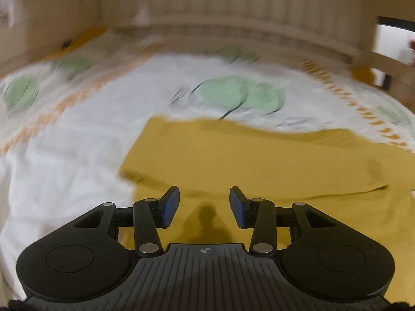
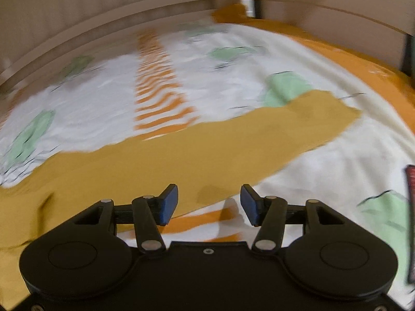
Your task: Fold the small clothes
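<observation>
A mustard-yellow garment (image 1: 246, 160) lies flat on a white bedsheet with green blobs and orange stripes. In the left wrist view it fills the middle and right, with a folded edge running across near the fingertips. My left gripper (image 1: 204, 202) hovers over it, open, nothing between its blue pads (image 1: 171, 207). In the right wrist view the same garment (image 2: 181, 155) stretches from lower left to a sleeve end at the upper right. My right gripper (image 2: 209, 203) stands open above the garment's lower edge, its blue pads (image 2: 168, 206) holding nothing. Both views are motion-blurred.
The bedsheet (image 1: 77, 134) covers a bed with a beige slatted headboard (image 1: 233, 5) along the far side. An orange under-layer (image 2: 350, 51) shows at the bed's far right edge. A dark red object (image 2: 409, 207) sits at the right border of the right wrist view.
</observation>
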A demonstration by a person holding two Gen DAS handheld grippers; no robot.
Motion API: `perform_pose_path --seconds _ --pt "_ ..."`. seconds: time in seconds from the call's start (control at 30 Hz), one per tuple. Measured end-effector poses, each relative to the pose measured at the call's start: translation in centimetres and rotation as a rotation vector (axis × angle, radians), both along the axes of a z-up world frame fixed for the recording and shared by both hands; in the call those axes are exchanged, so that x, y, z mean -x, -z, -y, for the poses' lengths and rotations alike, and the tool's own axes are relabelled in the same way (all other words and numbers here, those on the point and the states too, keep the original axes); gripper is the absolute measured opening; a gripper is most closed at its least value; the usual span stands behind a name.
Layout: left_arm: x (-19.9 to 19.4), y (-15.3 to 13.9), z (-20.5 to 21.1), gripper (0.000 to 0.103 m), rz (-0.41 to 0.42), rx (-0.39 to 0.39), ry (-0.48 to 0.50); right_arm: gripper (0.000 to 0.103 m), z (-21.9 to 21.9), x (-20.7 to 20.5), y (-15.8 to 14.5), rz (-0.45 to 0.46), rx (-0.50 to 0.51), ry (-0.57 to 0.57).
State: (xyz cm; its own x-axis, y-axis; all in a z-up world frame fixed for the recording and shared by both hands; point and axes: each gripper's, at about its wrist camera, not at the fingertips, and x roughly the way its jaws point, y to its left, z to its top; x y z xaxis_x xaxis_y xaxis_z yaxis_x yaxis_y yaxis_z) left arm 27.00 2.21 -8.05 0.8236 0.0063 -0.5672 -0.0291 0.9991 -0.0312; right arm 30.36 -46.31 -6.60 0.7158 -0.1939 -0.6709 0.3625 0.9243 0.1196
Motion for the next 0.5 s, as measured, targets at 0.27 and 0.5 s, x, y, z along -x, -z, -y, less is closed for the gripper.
perform_pose_path --seconds 0.27,0.5 --pt "-4.1 -0.9 5.6 0.041 0.024 0.058 0.115 0.067 6.0 -1.1 -0.7 0.002 0.034 0.123" --pt "-7.0 2.2 9.5 0.041 -0.05 -0.005 0.184 0.071 10.0 -2.5 0.3 -0.03 0.06 0.209"
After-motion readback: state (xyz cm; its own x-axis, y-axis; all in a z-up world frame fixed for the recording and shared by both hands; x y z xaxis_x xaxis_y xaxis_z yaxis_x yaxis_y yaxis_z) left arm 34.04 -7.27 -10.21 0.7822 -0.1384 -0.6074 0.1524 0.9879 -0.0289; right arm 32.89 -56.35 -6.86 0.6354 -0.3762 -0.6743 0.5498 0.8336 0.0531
